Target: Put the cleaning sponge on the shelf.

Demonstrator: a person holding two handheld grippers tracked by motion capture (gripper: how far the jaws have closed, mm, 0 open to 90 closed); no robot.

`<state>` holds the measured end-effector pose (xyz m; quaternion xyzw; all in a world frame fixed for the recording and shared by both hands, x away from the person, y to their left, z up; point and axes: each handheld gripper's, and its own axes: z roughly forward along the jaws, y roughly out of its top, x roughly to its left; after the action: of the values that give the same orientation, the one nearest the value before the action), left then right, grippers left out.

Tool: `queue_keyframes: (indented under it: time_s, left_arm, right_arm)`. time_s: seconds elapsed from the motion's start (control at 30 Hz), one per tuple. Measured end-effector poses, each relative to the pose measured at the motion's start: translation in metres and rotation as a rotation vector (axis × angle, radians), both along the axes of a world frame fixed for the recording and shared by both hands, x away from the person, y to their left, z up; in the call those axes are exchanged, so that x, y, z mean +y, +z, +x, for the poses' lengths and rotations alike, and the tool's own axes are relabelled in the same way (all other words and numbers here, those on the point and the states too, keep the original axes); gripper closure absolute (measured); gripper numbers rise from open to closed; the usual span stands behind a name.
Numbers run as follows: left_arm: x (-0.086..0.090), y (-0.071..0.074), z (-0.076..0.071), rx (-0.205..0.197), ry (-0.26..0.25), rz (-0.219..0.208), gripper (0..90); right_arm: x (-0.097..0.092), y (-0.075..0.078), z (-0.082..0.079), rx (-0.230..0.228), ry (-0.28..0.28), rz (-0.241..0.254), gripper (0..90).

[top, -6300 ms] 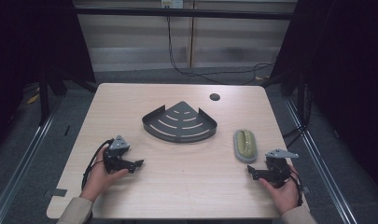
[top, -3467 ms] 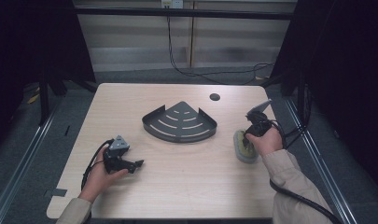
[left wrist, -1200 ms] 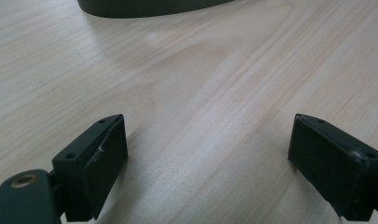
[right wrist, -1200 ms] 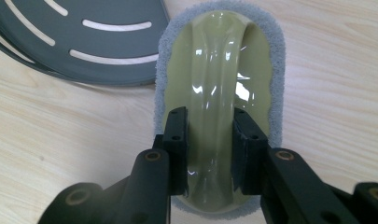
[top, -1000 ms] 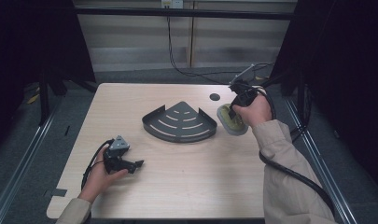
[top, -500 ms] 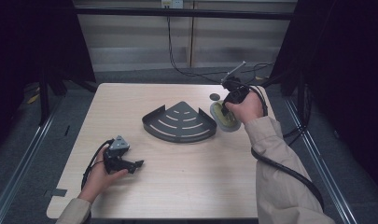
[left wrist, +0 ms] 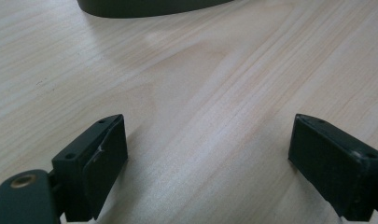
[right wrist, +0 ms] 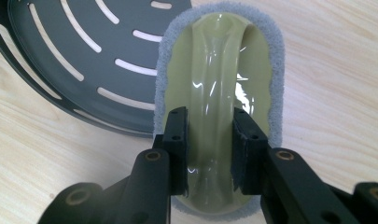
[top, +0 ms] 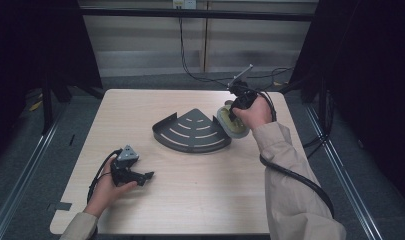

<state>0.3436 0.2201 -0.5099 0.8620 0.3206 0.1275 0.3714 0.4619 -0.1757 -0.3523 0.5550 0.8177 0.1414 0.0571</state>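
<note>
1. The right tongs (right wrist: 209, 154) are clamped on the raised handle of the oval scrubber with its glossy yellow-green plastic top and grey felt pad (right wrist: 221, 100), one jaw on each side of the ridge. It's held up off the light wood worktop (top: 200, 190), just at the right edge of the dark grey quarter-round metal shelf tray with curved slots (top: 192, 132).
2. The left tongs (left wrist: 210, 158) sit near the left front of the worktop, jaws spread wide with nothing between them but bare wood.
3. What could go wrong: that handle looks slick and rounded, and the grip is low on its near end, so I reckon the scrubber could twist or slide out if the hand tilts more.
4. Also, the pad overlaps the tray's raised rim in the right gripper view. Coming down too early could catch the rim and shove the tray, since nothing's holding it.
</note>
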Motion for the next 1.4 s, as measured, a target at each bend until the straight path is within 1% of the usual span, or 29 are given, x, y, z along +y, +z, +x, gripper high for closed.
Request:
queue_keyframes:
  time_s: [0.3,0.5,0.7,0.97,1.1,1.13,1.33,1.4]
  left_arm:
    - [0.0,0.0,0.0,0.0,-0.002,0.002,11.0]
    - [0.0,0.0,0.0,0.003,-0.005,0.0,11.0]
    - [0.0,0.0,0.0,0.004,-0.007,-0.003,10.9]
    - [0.0,0.0,0.0,0.004,-0.007,-0.004,10.8]
    - [0.0,0.0,0.0,0.004,-0.008,-0.002,10.8]
    - [0.0,0.0,0.0,0.004,-0.008,-0.003,10.8]
    - [0.0,0.0,0.0,0.004,-0.006,0.0,10.7]
    - [0.0,0.0,0.0,0.004,-0.007,-0.001,10.7]
  right_arm:
    - [0.01,-0.003,0.009,-0.009,0.021,0.0,71.0]
    - [0.016,-0.005,0.014,-0.009,0.036,-0.009,71.0]
    - [0.026,-0.009,0.02,-0.008,0.054,-0.007,71.0]
    - [0.036,-0.016,0.026,-0.018,0.079,-0.004,71.0]
    - [0.042,-0.02,0.028,-0.014,0.091,-0.005,71.0]
    - [0.044,-0.023,0.029,-0.014,0.103,-0.005,71.0]
    - [0.05,-0.028,0.03,-0.004,0.115,-0.002,71.0]
    - [0.052,-0.03,0.03,-0.003,0.118,0.006,71.0]
